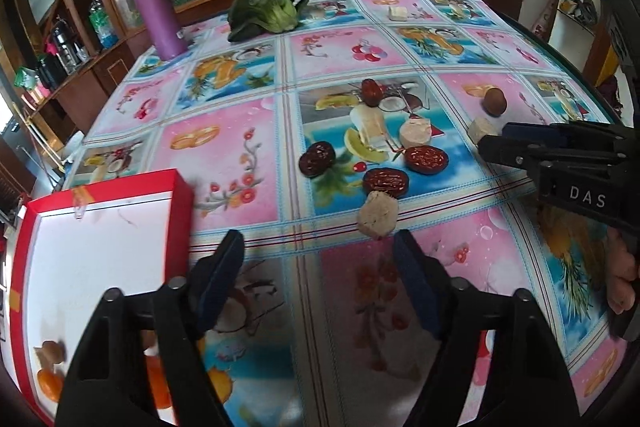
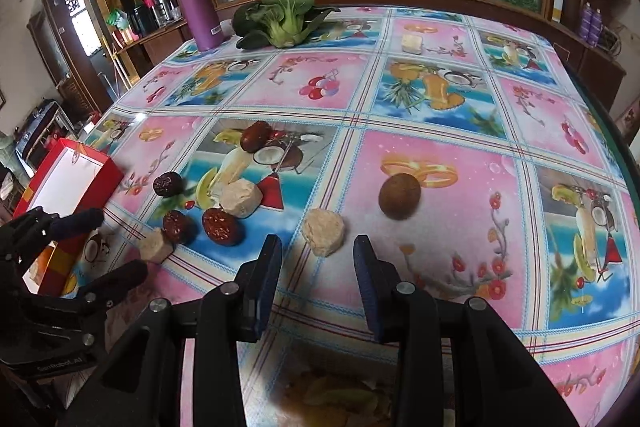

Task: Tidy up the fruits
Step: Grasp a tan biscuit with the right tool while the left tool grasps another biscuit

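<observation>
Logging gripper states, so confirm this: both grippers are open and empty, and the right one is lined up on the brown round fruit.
One detail is wrong. The right gripper is lined up on the pale beige chunk, not the brown round fruit, which lies farther back and to the right, as the right wrist view shows. Both it and the left gripper are open and empty.
</observation>
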A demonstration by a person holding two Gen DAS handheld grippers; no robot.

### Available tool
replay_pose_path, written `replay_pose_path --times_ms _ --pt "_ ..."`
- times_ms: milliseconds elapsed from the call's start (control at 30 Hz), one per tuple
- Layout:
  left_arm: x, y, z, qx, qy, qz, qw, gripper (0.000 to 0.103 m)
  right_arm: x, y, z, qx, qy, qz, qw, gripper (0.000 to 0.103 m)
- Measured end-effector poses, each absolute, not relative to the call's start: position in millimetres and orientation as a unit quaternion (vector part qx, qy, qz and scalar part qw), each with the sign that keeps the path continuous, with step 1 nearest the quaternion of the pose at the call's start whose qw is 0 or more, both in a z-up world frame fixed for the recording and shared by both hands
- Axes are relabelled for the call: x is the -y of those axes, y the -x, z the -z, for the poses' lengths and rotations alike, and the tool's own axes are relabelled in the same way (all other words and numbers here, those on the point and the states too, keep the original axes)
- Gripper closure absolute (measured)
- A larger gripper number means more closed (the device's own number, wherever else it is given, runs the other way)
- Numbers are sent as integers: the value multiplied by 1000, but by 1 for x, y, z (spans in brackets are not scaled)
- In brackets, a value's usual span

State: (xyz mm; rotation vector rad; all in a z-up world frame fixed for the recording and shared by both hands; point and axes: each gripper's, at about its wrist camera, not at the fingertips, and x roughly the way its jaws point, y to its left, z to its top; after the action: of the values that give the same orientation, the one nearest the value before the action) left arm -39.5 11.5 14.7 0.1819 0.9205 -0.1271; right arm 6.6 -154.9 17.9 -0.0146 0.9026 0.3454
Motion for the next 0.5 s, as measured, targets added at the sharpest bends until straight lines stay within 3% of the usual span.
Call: replay_pose_path --times_ms 233,367,500 --pt "-3 30 -9 -454 -70 96 883 32 149 -13 -16 -427 23 -141 893 66" --pt "0 24 -7 -457 -59 106 881 42 148 -13 -16 -427 25 -139 893 80" --pt "4 22 -8 -457 -55 115 880 57 149 -13 -16 -428 16 -142 892 81"
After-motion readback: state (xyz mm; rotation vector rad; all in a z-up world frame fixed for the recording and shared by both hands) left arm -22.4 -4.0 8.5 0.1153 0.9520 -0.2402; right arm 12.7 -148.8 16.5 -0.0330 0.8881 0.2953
